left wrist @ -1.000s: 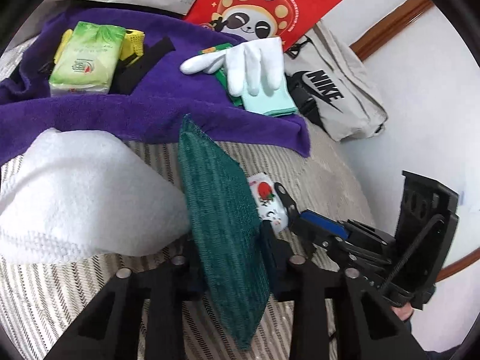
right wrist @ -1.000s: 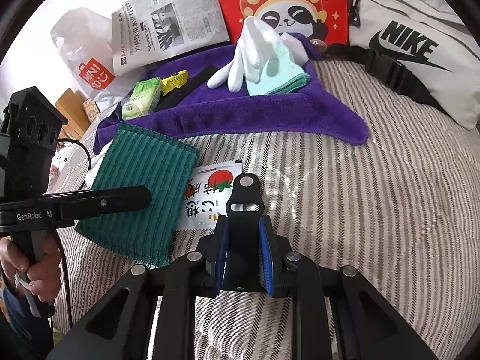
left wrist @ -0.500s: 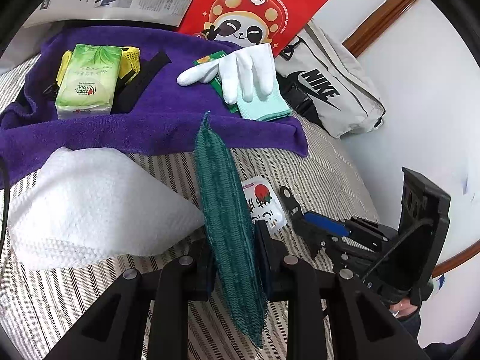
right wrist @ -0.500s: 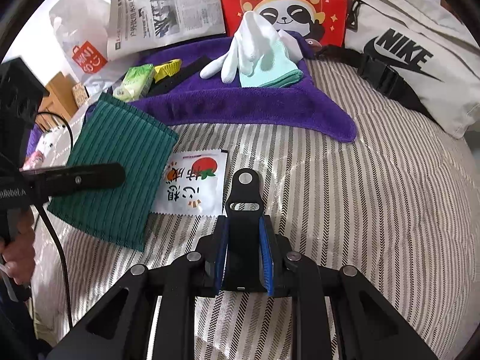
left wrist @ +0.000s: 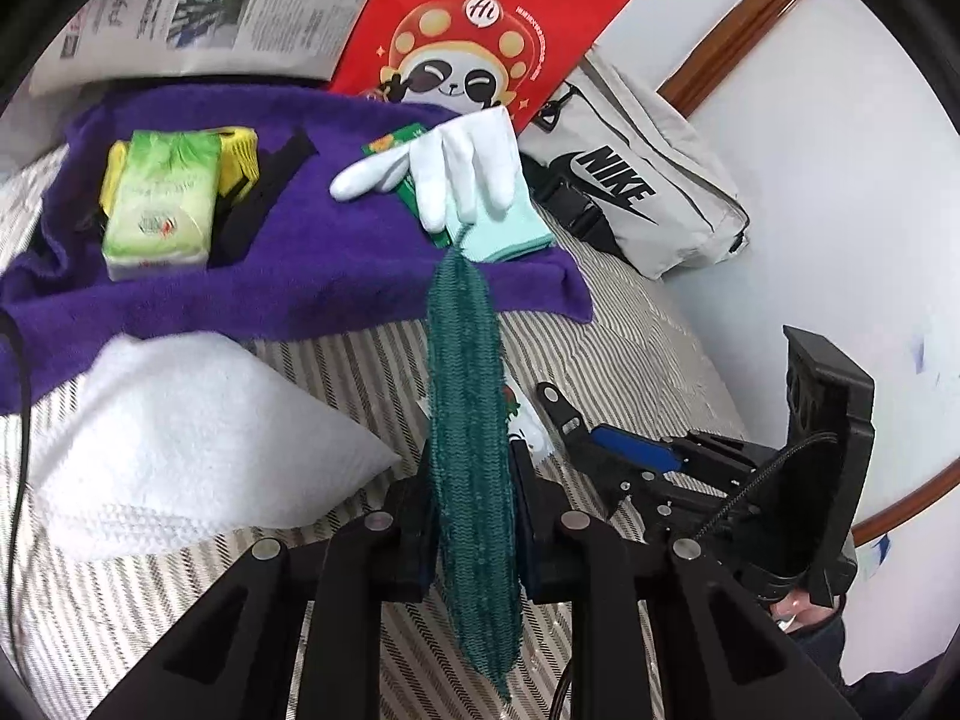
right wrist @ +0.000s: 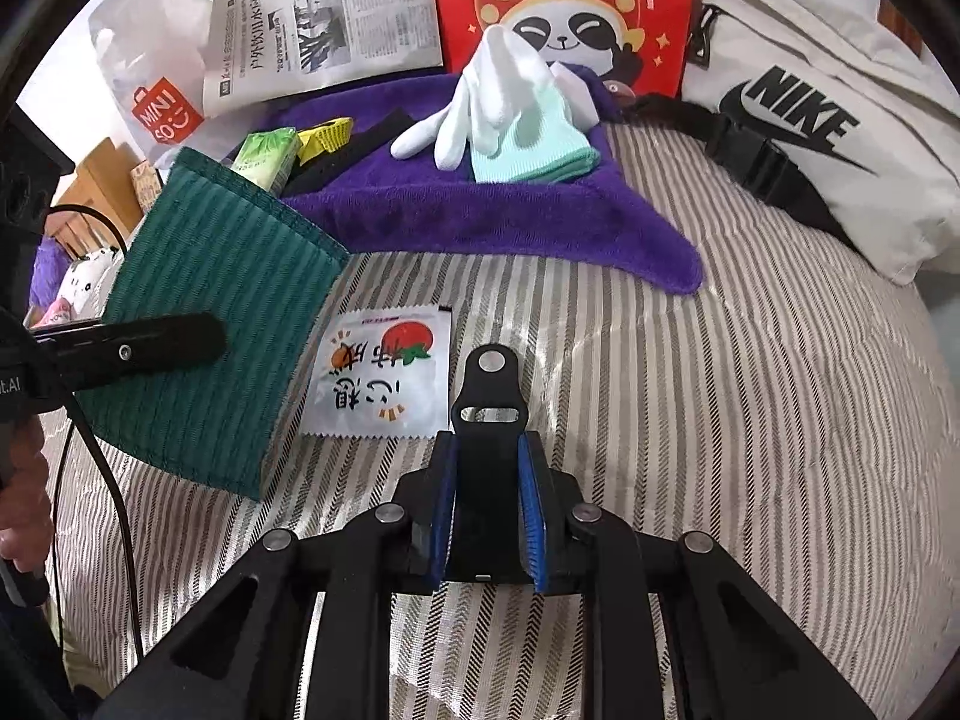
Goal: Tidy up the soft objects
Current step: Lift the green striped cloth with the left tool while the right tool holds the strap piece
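My left gripper grips a dark green ribbed cloth, its jaws still closing on it. The cloth stands edge-on in the left wrist view. In the right wrist view the green cloth hangs flat, lifted off the striped bedspread, with one left finger across it. My right gripper is shut on a black strap piece low over the bedspread. Behind lies a purple towel bearing a white glove, a mint cloth and a green tissue pack.
A white towel lies left of the green cloth. A white sachet with red fruit rests between the grippers. A grey Nike bag, a red panda bag and newspaper line the back. A white wall is on the right.
The green cloth has turned from angled to edge-on in the left wrist view and moved up toward the purple towel. The right gripper and its strap piece have stayed put.
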Available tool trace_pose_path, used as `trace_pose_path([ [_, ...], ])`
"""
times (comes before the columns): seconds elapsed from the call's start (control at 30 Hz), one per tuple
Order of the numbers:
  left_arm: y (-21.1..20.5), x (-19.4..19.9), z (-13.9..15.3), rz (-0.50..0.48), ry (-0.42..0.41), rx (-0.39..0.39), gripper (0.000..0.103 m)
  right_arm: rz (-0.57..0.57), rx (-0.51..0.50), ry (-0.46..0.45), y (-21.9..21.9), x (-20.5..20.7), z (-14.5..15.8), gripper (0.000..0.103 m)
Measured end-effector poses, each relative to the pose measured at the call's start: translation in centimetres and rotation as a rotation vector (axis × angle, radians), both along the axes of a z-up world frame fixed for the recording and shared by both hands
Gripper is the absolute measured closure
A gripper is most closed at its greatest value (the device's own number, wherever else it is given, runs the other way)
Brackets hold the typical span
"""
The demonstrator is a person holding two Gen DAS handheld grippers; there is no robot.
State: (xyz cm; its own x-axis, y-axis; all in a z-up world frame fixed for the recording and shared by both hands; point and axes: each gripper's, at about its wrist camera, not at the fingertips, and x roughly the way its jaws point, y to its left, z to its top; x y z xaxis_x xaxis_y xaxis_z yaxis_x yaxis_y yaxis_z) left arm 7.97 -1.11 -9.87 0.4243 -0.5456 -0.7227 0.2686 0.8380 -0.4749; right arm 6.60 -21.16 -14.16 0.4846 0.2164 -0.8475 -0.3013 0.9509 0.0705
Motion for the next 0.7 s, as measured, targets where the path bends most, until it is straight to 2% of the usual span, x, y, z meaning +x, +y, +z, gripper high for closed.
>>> trace_pose_path([
  [0.4,0.8,-0.6,2.0,0.003,-0.053,0.017,0.084,0.010,0.031,-0.045,0.4,0.7,2.2,0.082],
  [0.7,2.8,0.0,3.2,0.046,-0.080,0.023,0.084,0.030,0.036,-0.095,1.4,2.2,4.5,0.082],
])
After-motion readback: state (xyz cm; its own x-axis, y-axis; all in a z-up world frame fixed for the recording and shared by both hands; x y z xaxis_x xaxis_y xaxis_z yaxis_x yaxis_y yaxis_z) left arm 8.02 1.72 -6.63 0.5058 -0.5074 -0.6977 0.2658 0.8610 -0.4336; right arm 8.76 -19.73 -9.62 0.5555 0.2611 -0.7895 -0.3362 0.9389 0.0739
